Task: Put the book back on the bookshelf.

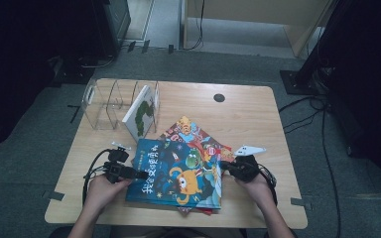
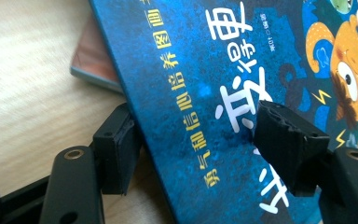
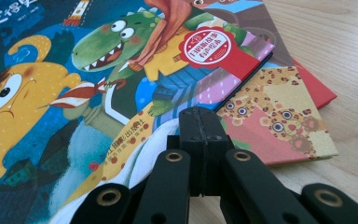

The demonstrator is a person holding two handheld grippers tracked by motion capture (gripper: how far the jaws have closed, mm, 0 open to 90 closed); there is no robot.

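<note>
At blue book (image 2: 205, 107) edge: left tool (image 2: 200, 140) open, astride, unclamped.

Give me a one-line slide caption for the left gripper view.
Left gripper with open jaws straddling the edge of the blue picture book on the wooden table.

The table (image 1: 258, 106) is pale wood with a visible grain and a smooth, matt finish. The blue book (image 2: 223, 79) has a glossy printed cover that catches the light; the book under it (image 3: 279, 116) has a smooth printed paper cover too. The rack (image 1: 101, 101) is clear, shiny plastic. The left gripper (image 2: 193, 151) and right gripper (image 3: 200, 123) are matt black plastic, with brass-coloured metal rivets and slightly rough pads (image 2: 286, 135). The floor (image 1: 25, 148) is dull grey carpet.
</note>
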